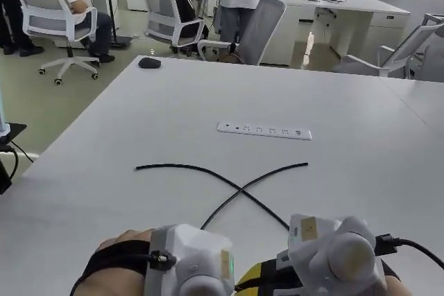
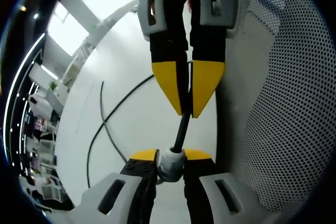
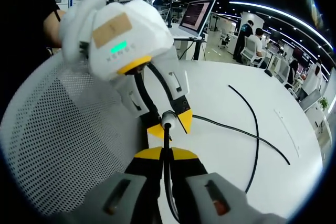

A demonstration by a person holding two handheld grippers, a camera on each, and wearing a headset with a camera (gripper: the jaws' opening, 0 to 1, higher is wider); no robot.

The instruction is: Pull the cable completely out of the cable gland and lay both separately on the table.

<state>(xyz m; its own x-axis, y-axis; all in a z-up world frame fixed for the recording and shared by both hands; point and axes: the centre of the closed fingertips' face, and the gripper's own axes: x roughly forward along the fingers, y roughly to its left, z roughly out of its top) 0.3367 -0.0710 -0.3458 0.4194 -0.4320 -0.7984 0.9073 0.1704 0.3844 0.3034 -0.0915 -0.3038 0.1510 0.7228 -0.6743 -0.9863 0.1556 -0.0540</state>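
In the left gripper view my left gripper (image 2: 170,163) is shut on a pale grey cable gland (image 2: 169,160). A black cable (image 2: 183,124) runs out of the gland to my right gripper (image 2: 187,98), whose yellow fingertips are shut on it a short way along. The right gripper view has the same grip from the other side: the right gripper (image 3: 164,156) clamps the cable (image 3: 166,139), and the gland (image 3: 168,119) sits in the left gripper (image 3: 169,123) just ahead. Both grippers are low in the head view, tips facing each other over the table's near edge.
Two more black cables (image 1: 239,186) lie crossed on the white table (image 1: 361,171). Beyond them is a white power strip (image 1: 264,130), and a black mouse (image 1: 149,63) near the far edge. A white mesh chair back (image 2: 278,103) is close beside the grippers. Office chairs and people stand behind.
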